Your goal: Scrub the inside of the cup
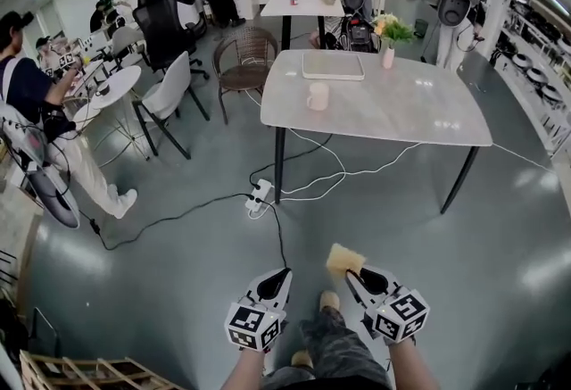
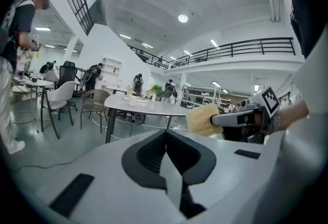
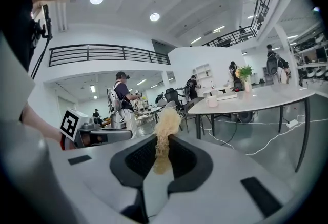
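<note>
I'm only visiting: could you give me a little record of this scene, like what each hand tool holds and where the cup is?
Left gripper: shut, nothing between its jaws
Right gripper: shut on a yellow sponge
Cup: pale pink, upright on the table, untouched
Also on table: flat pale board, vase of flowers
Floor: power strip with cables
Stage: both grippers are well short of the table; scrubbing not yet begun

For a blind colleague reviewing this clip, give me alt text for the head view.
The right gripper holds a yellow sponge and the left gripper is shut and empty, both above a grey floor. Ahead, a pink cup stands on a white table.
</note>
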`<state>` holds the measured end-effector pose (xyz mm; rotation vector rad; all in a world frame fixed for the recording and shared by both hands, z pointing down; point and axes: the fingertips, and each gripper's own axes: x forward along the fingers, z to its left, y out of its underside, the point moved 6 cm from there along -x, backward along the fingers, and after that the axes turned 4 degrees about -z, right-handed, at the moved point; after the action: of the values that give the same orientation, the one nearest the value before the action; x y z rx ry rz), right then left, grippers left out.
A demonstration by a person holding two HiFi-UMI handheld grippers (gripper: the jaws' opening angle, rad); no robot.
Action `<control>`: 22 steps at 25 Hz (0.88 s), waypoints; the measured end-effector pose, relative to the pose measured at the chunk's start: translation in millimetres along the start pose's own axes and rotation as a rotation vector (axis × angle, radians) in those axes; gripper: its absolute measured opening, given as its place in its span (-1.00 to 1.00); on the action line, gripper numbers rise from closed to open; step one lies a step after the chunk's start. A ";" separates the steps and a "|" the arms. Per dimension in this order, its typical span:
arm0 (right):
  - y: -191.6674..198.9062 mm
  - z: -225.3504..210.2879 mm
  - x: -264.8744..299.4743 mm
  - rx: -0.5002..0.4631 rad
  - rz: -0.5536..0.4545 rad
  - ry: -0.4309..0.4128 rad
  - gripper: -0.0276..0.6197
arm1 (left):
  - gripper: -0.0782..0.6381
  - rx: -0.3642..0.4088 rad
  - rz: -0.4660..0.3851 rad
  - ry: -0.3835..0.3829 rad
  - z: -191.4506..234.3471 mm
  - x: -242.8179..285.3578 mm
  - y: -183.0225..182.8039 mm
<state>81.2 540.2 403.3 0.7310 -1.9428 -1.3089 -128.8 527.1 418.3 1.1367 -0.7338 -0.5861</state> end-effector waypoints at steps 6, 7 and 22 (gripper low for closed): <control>-39.5 -45.7 35.4 -0.027 -0.005 -0.041 -0.72 | -0.74 0.025 -0.012 -0.007 11.8 57.1 -37.3; -42.9 -52.9 39.8 -0.025 -0.006 -0.040 -0.72 | -0.74 0.028 -0.013 -0.005 14.0 65.6 -41.4; -68.1 -149.1 97.0 -0.014 -0.021 -0.065 -0.72 | -0.74 0.042 -0.011 -0.018 42.1 177.6 -66.7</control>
<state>143.8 360.3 400.8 0.7122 -1.9805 -1.3733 -52.1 349.1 404.0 1.1761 -0.7585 -0.5927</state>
